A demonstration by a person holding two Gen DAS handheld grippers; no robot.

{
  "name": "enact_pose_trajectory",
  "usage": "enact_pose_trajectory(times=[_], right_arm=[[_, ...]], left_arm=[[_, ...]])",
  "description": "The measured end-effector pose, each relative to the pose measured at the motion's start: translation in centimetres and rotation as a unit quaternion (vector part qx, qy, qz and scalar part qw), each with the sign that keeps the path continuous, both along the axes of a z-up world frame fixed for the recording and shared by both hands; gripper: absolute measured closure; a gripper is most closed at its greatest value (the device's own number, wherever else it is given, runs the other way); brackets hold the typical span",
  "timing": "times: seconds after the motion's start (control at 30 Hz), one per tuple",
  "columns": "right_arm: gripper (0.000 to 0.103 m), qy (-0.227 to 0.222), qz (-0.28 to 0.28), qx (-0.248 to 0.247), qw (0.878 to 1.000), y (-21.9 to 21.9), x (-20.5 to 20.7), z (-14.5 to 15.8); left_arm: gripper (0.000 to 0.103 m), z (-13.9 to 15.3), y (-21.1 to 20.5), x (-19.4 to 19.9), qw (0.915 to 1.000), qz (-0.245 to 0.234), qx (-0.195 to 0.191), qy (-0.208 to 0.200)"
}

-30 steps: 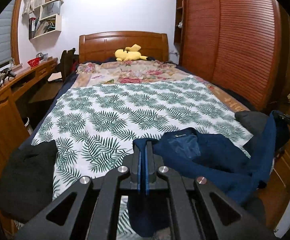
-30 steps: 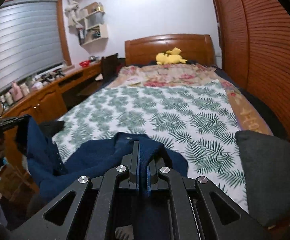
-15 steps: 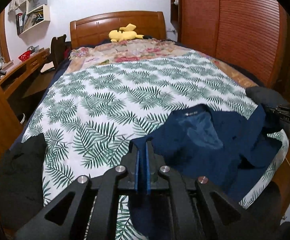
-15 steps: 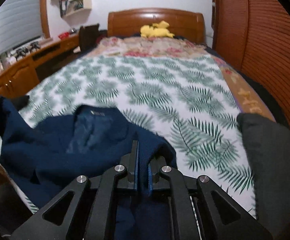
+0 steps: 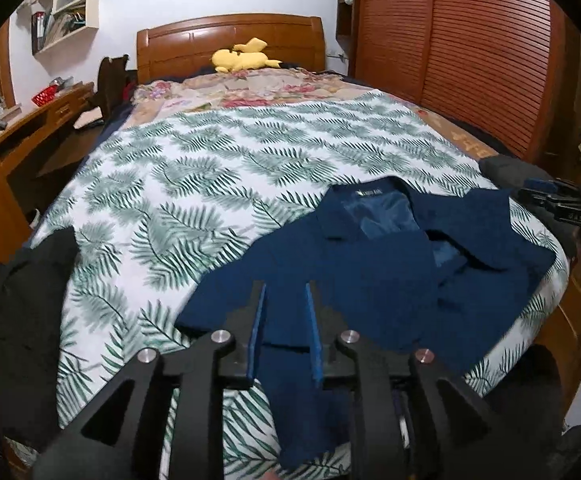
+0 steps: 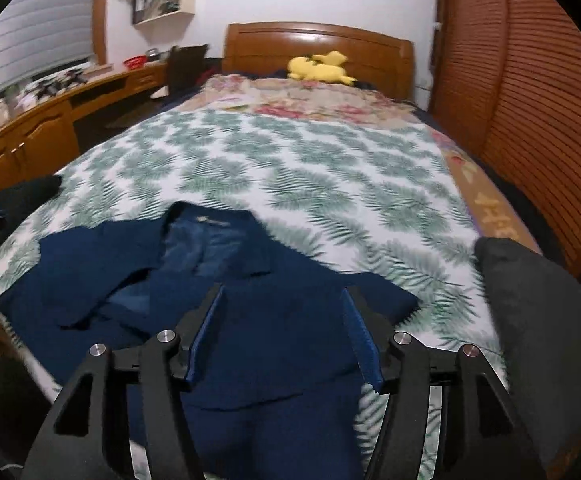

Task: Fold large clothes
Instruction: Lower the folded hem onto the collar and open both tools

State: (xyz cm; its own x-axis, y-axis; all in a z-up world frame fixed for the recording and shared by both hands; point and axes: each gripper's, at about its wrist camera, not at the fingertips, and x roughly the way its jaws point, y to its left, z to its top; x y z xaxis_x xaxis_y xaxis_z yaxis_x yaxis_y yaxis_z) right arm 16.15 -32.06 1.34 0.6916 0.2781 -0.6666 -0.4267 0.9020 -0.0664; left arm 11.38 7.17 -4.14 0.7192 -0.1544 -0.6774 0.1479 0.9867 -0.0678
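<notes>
A navy blue jacket (image 5: 374,268) lies crumpled at the foot of the bed on the leaf-print cover (image 5: 226,176), collar and lining facing up. My left gripper (image 5: 285,292) is open just above the jacket's left shoulder, holding nothing. My right gripper (image 6: 283,294) is wide open above the jacket (image 6: 250,300) near its right shoulder, also empty. The right gripper also shows at the far right of the left wrist view (image 5: 558,204).
A black garment (image 5: 14,320) lies at the bed's left foot corner and a dark grey one (image 6: 530,304) at the right corner. A yellow plush toy (image 5: 242,58) sits by the headboard. A wooden desk (image 6: 30,128) runs along the left, a slatted wardrobe (image 5: 470,52) along the right.
Both grippers opened and let go of the jacket, which now lies on the bed. Both have drawn back a little toward the foot of the bed.
</notes>
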Motion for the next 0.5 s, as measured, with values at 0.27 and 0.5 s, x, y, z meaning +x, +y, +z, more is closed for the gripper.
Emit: enact_pose_trajectory(times=[0.27,0.5], right_arm=[[0.042,0.047,0.084,-0.027,0.995,6.8,-0.9,-4.2],[0.042,0.087,0.100,-0.089,0.987,9.7,-0.4,-8.2]], left_arm=[[0.085,-2.4,-0.5,-1.4,0.9998,-0.011,0.003,0.019],[0.085,-3.5,-0.2,-2.3,0.9996,-0.013,-0.002,0.023]])
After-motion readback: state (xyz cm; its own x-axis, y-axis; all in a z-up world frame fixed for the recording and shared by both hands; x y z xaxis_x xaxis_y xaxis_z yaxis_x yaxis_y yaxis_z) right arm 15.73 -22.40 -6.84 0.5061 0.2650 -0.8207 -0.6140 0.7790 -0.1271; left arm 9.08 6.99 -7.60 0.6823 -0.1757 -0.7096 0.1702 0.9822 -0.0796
